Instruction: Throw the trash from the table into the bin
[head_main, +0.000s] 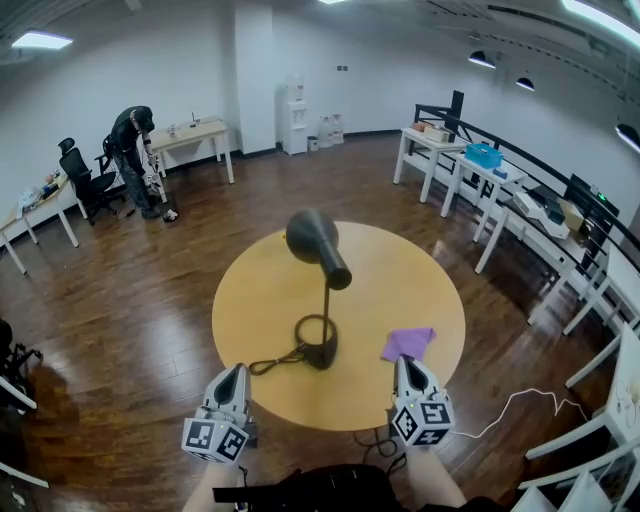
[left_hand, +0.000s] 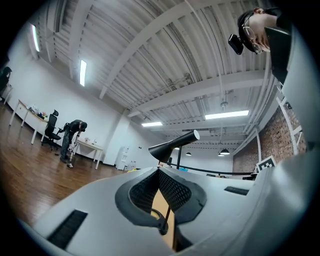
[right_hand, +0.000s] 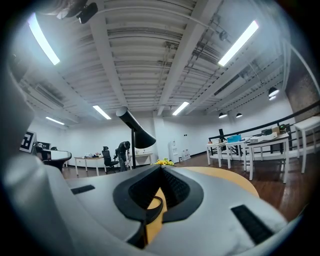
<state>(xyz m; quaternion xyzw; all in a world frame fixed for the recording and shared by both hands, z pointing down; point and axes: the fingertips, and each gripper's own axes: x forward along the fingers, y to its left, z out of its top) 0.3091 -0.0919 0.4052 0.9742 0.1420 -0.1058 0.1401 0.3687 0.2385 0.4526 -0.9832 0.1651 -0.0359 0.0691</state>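
Both the left gripper (head_main: 236, 372) and the right gripper (head_main: 407, 362) are closed tight on nothing at the table's (head_main: 400, 270) near edge, so the right one, just beside the purple scrap (head_main: 408, 343), should open wide before settling over it, clear of the lamp (head_main: 320, 250).

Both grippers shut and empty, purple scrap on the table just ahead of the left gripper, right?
Not quite: the head view shows the purple scrap just ahead of the right gripper, not the left gripper. The rest holds.

Purple trash (head_main: 407, 343), blk lamp (head_main: 318, 245), yellow tbl (head_main: 400, 280), brown floor (head_main: 150, 290).
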